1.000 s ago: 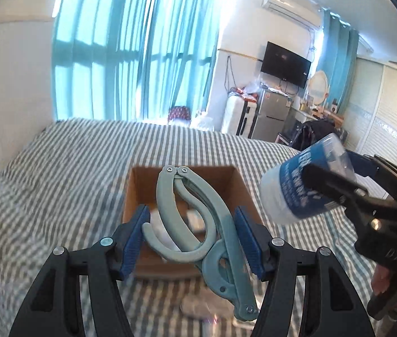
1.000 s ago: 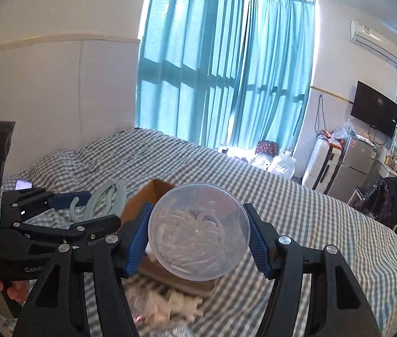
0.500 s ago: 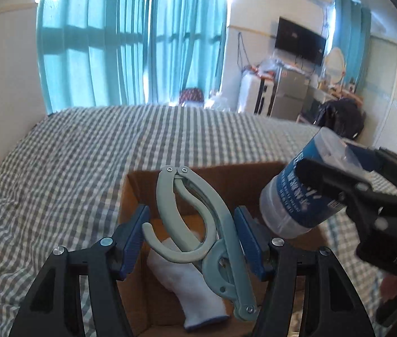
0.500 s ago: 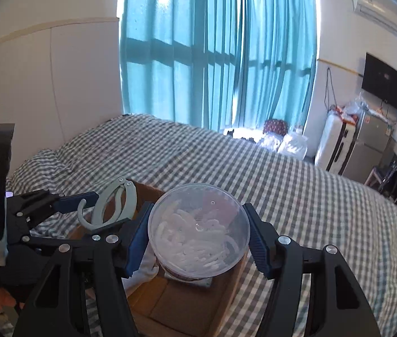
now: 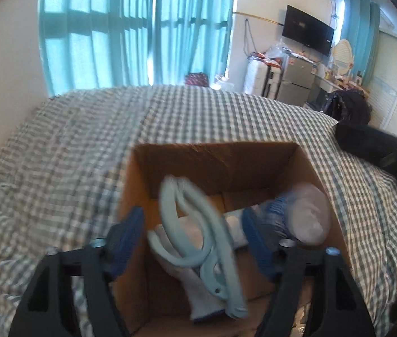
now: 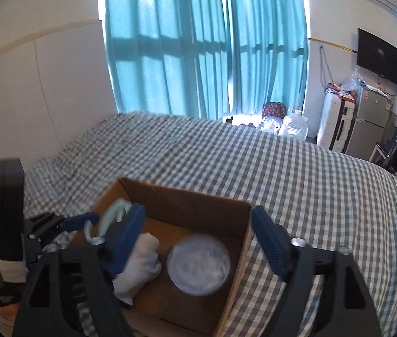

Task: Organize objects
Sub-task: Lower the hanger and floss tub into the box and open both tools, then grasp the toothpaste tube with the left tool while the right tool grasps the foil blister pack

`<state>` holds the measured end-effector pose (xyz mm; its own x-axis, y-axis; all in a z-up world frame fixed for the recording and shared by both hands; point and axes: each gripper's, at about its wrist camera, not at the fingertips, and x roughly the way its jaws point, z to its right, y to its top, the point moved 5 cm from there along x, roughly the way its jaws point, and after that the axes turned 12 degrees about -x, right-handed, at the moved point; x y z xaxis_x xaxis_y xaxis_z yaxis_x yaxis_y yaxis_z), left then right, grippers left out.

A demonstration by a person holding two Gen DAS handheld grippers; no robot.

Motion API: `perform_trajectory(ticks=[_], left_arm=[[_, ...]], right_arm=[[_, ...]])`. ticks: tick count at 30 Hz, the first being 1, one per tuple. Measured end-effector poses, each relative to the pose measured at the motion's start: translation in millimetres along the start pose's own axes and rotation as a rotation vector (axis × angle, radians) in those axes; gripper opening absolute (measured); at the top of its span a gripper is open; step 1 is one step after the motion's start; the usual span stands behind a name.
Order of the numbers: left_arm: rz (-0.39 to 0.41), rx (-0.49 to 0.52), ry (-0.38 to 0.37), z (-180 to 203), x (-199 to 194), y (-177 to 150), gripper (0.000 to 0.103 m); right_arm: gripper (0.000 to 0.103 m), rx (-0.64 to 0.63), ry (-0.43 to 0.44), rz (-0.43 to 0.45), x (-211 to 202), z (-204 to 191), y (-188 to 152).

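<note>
An open cardboard box (image 5: 215,163) sits on the checked bed; it also shows in the right wrist view (image 6: 187,196). My left gripper (image 5: 194,234) is open above the box. The pale green hanger clip (image 5: 198,233) hangs blurred between its spread pads, touching neither. My right gripper (image 6: 198,238) is open over the box. The clear round jar with a blue label (image 6: 198,264) is free of it, inside the box; it also shows in the left wrist view (image 5: 302,213). A white glove (image 6: 139,264) lies in the box.
The checked bedcover (image 6: 296,168) stretches around the box. Teal curtains (image 5: 131,28) hang behind the bed. A fridge and luggage (image 6: 367,123) stand at the far right. The left gripper's body (image 6: 7,210) shows at the right view's left edge.
Both grippers dropped toward the box and opened. The jar left the right gripper and now sits in the box. The hanger clip came free of the left gripper's pads.
</note>
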<state>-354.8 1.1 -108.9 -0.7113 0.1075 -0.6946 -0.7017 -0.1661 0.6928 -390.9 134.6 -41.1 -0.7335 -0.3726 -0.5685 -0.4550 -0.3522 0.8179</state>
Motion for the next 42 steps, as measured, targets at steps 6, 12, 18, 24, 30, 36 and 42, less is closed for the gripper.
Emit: perform_trajectory(ticks=[6,12,18,24,30,36,42], left_arm=[[0.105,-0.019,0.028,0.1,-61.1,12.4,0.096],[0.17,-0.064,0.034,4.8,-112.6,8.9,0.099],[0.185,-0.056,0.105,13.4,-137.6,-17.9,0.099],[0.13,-0.084,0.19,11.7,-126.9,-66.4,0.099],[0.04,-0.08,0.238,9.6,-84.7,-125.0,0.099],[-0.097,-0.073,0.293,-0.1,-42.5,-185.4,0.099],[-0.106,-0.062,0.241,3.0,-37.1,-209.9,0.099]], right_arm=[[0.091,-0.02,-0.012,0.099,-71.8,8.4,22.0],[0.092,-0.113,-0.017,0.152,-133.0,6.1,19.9],[0.092,-0.2,-0.014,0.133,-161.8,1.5,-5.6],[0.092,-0.278,0.01,0.045,-139.9,-6.2,-57.4],[0.092,-0.24,0.026,-0.068,-103.0,3.3,-121.4],[0.092,-0.263,0.012,-0.151,-77.5,-3.0,-159.0],[0.092,-0.277,0.051,-0.24,-60.4,-20.9,-188.2]])
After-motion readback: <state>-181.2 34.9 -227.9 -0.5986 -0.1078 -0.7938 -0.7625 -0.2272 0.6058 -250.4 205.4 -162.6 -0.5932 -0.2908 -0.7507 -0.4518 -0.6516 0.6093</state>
